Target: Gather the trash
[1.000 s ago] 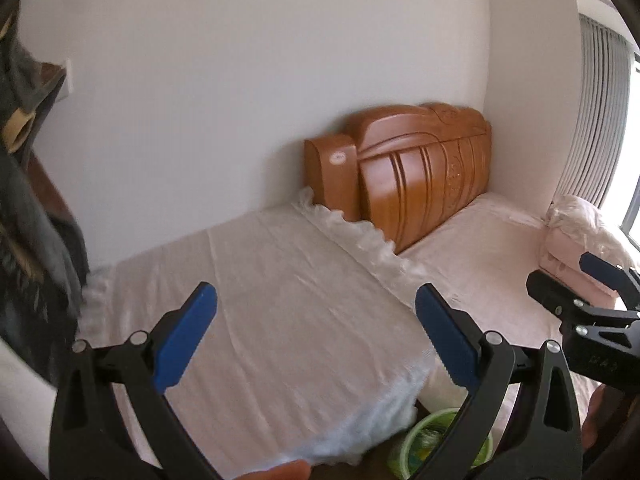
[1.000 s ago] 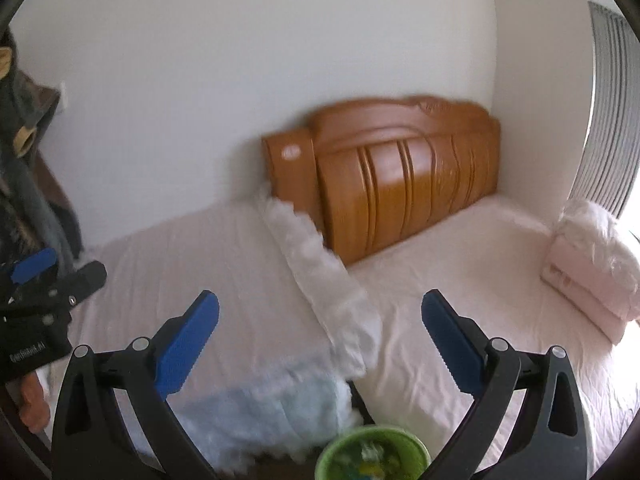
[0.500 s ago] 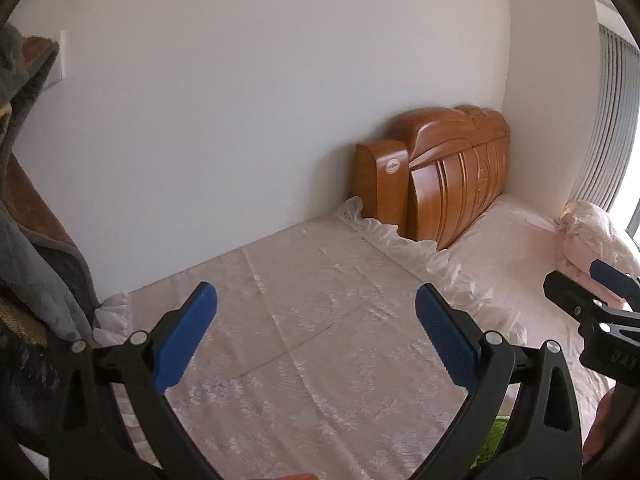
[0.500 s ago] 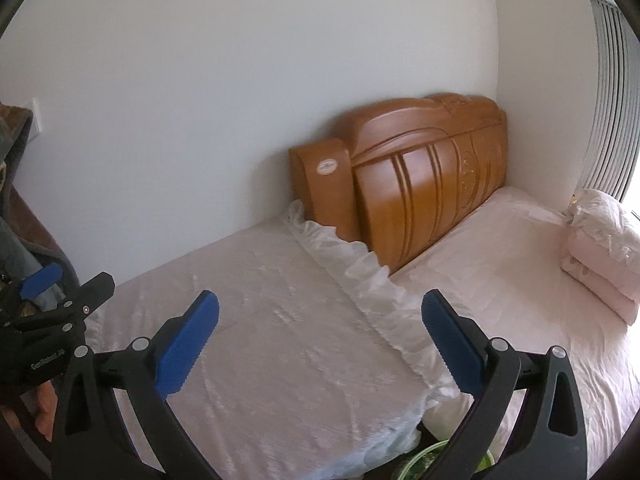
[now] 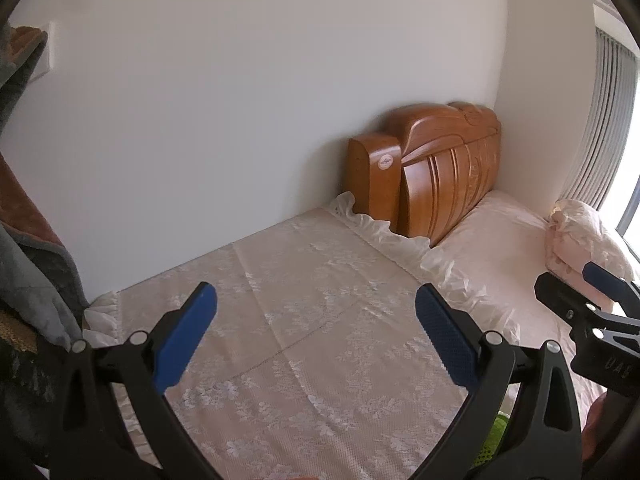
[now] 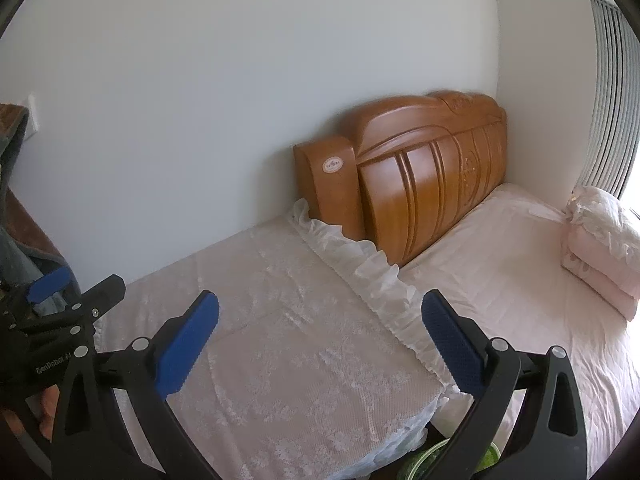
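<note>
Searching step, by the look of it: no loose trash visible on the lace-covered surface (image 5: 304, 320) or the bed (image 6: 520, 280). Best to tilt both cameras down toward the green bin (image 6: 432, 460), barely showing at the bottom edge below the near corner of the lace cover, and to scan the floor around it before reaching. Left claw (image 5: 316, 332) spread wide, holding nothing, touching nothing. Right claw (image 6: 320, 336) likewise wide and empty, hovering above the near edge of the lace cover.
</note>
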Action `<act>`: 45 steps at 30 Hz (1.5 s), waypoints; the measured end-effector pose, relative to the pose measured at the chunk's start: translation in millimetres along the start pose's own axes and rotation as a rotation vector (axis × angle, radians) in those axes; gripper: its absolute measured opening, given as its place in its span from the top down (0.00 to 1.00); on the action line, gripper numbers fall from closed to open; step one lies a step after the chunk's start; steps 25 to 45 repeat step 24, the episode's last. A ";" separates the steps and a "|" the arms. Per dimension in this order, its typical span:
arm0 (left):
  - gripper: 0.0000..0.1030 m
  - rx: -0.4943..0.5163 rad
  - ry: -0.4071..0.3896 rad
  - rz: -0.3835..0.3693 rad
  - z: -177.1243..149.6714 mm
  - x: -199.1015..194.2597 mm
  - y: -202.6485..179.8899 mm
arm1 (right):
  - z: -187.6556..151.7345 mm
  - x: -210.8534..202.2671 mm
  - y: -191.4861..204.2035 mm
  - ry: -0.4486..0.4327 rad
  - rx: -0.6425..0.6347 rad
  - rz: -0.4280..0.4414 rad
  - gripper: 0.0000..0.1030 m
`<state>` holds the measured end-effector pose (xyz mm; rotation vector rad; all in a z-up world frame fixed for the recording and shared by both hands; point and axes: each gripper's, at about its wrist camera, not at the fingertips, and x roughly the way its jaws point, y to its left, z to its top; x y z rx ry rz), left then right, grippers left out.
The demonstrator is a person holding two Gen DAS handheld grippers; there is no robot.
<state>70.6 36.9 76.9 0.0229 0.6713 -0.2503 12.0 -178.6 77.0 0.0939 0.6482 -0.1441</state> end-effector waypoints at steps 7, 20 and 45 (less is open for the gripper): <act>0.08 -0.005 -0.007 -0.006 1.1 -1.8 1.6 | -0.4 -3.0 1.0 -0.007 0.012 0.001 0.02; 0.08 -0.010 -0.005 -0.006 -0.9 -4.2 3.0 | -3.8 -12.0 3.9 -0.009 0.005 -0.011 0.02; 0.08 0.001 -0.003 -0.004 -0.1 -3.8 3.4 | -5.0 -14.7 5.1 -0.013 0.004 -0.017 0.02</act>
